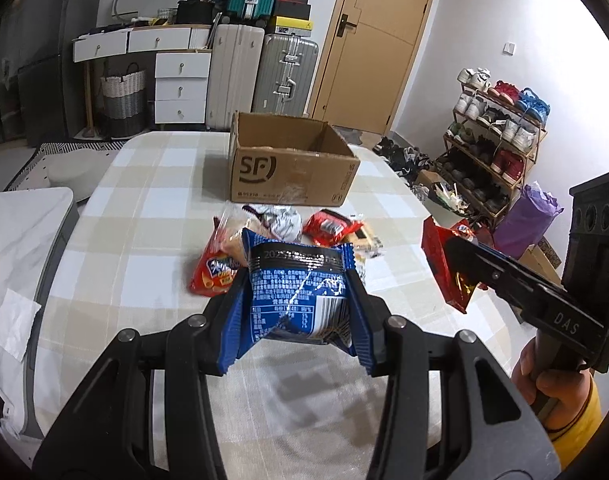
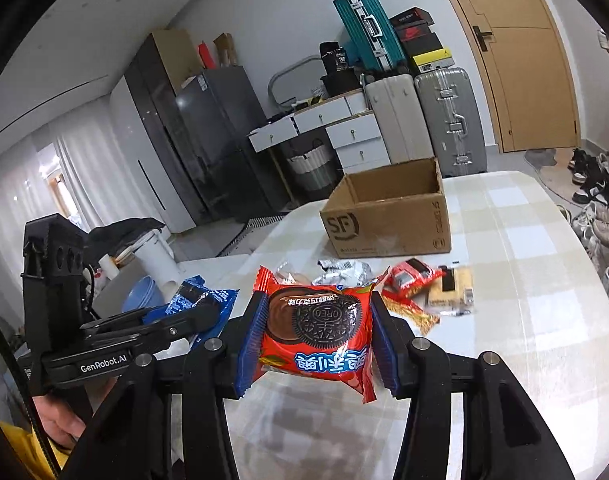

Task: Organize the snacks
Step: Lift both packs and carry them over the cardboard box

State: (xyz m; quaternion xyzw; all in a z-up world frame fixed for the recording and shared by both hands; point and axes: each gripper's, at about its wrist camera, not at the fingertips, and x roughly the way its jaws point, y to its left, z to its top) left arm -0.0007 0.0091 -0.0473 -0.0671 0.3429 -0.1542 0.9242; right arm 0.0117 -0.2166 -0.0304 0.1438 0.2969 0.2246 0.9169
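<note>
My left gripper (image 1: 298, 300) is shut on a blue snack packet (image 1: 298, 292) and holds it above the checked tablecloth. My right gripper (image 2: 316, 332) is shut on a red Oreo packet (image 2: 318, 328), also held above the table. Each gripper shows in the other's view: the right one with its red packet (image 1: 450, 268), the left one with its blue packet (image 2: 200, 300). An open SF cardboard box (image 1: 292, 160) stands farther back on the table; it also shows in the right wrist view (image 2: 388, 216). Loose snacks lie in front of it: an orange-red bag (image 1: 214, 272), a silver wrapper (image 1: 280, 220), a small red packet (image 1: 328, 228).
The table (image 1: 144, 216) has a beige checked cloth. A shoe rack (image 1: 492, 140) stands to the right, suitcases (image 1: 284, 72) and white drawers (image 1: 180, 80) behind. A fridge (image 2: 208, 140) and a blue bowl (image 2: 144, 296) are to the left.
</note>
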